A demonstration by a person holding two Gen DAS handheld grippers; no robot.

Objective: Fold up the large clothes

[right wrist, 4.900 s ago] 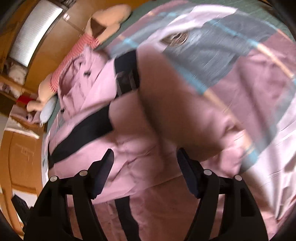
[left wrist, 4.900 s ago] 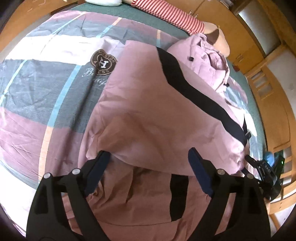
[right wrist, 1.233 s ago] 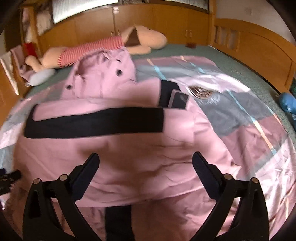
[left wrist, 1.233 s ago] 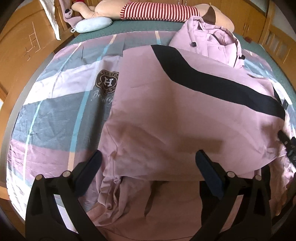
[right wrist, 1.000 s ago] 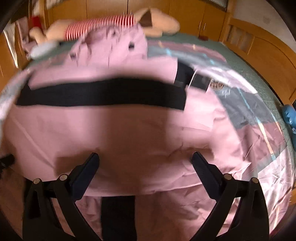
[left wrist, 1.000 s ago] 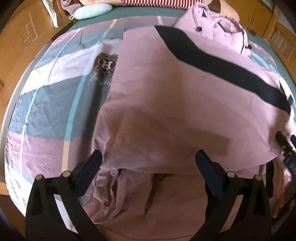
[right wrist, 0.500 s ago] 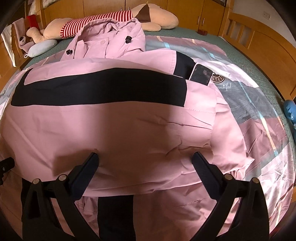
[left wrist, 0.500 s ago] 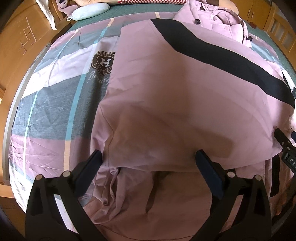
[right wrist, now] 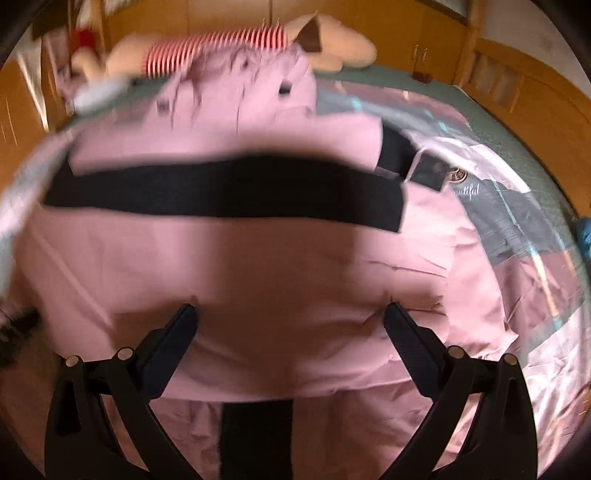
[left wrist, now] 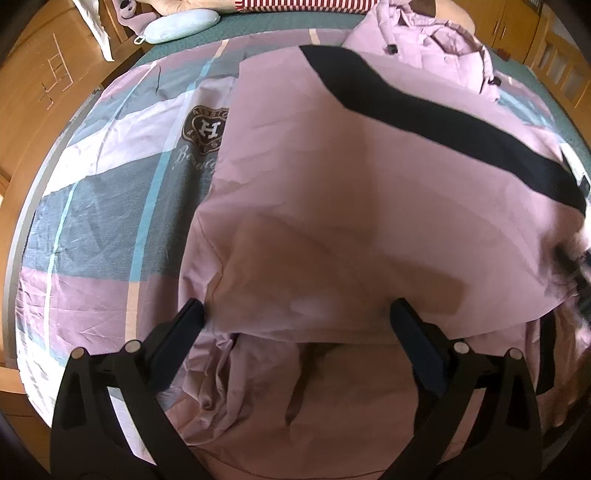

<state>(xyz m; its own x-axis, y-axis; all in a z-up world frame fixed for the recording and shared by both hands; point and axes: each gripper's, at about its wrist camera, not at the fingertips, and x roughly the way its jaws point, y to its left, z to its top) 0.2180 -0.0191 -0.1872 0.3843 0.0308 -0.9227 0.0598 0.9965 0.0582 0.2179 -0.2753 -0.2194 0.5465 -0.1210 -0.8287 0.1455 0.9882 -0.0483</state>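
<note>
A bed with a pink, grey and white patchwork quilt (left wrist: 110, 177) carries a folded pink jacket with a black band (left wrist: 369, 206). The left claw (left wrist: 295, 325) and right claw (right wrist: 291, 321) both hover over its folded edge, released, jaws spread wide

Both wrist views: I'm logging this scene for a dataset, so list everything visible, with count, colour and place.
jacket: one, pink with a black band, spread on the bed, lower part folded over.
hood: one, pink, at the jacket's far end.
bedspread: one, pink, grey and white blocks with a brown crest, under the jacket.
plush toy: one, beige with red-striped body, along the far edge.
small pillow: one, pale blue, far left.
wooden cabinets: tan, around the bed.
left gripper: black, open, over the folded edge.
right gripper: black, open, over the folded edge.
</note>
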